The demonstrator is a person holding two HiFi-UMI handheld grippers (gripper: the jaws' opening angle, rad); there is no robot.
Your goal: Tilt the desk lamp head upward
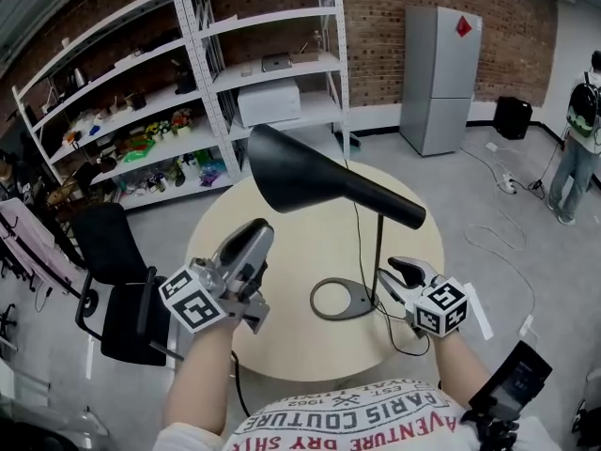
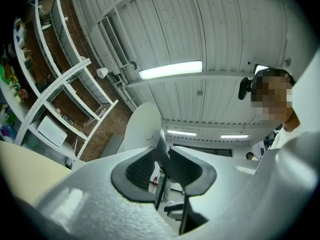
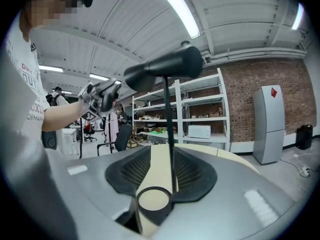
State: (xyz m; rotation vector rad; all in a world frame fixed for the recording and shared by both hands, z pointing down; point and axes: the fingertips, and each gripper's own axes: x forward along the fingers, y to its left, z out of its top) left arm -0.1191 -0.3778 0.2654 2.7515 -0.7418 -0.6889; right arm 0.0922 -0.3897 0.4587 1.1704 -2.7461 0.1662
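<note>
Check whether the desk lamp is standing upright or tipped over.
Upright: its ring base lies flat on the round table, and the thin stem rises straight to the head.

The desk lamp head (image 1: 300, 177) looked smooth, matt black, like painted metal, and its stem (image 1: 378, 252) thin dark metal. The round table (image 1: 300, 252) was pale, smooth and matt. The right gripper (image 3: 161, 166) had a grainy grey plastic shell and black ribbed pads (image 3: 131, 173).
</note>
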